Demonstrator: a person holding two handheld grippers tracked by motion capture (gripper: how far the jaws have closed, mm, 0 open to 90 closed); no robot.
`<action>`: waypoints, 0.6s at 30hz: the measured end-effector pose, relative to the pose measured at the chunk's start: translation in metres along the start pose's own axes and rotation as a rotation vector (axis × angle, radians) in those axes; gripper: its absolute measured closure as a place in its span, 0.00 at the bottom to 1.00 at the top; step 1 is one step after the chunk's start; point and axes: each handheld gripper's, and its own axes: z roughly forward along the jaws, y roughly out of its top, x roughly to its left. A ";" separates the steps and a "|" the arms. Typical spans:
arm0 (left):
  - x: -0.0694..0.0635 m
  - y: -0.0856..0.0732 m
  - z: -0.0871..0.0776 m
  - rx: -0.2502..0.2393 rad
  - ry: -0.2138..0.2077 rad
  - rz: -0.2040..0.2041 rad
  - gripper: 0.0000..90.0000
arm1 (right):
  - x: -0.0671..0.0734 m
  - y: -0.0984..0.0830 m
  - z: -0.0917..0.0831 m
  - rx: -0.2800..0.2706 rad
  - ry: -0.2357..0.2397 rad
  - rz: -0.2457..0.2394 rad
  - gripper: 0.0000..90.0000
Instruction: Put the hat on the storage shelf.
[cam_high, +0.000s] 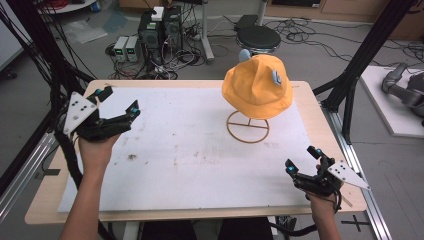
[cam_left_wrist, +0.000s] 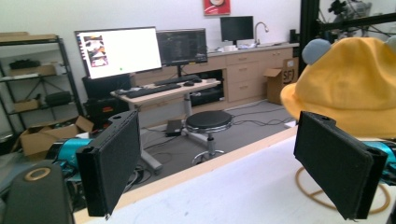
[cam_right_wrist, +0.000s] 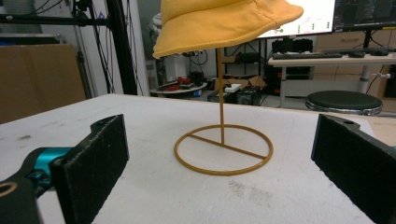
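Clearly the right claw (cam_high: 301, 161), spread wide and empty, sits nearer the yellow hat (cam_high: 258, 86) on its stand (cam_high: 247, 127), which lies ahead and leftward; the left claw (cam_high: 119, 101) is spread too.

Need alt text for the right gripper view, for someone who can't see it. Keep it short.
A yellow hat sits on a thin gold wire stand, upright on the white table cover. The right tool faces it with both black jaws wide apart, holding nothing. A black stool stands behind.

Lab; monitors (cam_left_wrist: 140, 49); floor cables (cam_high: 310, 35)
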 end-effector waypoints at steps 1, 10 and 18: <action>0.003 -0.004 -0.007 -0.005 0.010 -0.005 0.17 | 0.000 0.000 0.000 0.000 0.000 -0.001 0.04; 0.021 -0.046 -0.043 0.015 0.091 -0.045 0.17 | 0.000 0.001 0.001 -0.014 -0.005 0.007 0.04; 0.036 -0.080 -0.058 0.023 0.142 -0.069 0.17 | -0.003 0.000 0.001 -0.005 -0.030 0.008 0.04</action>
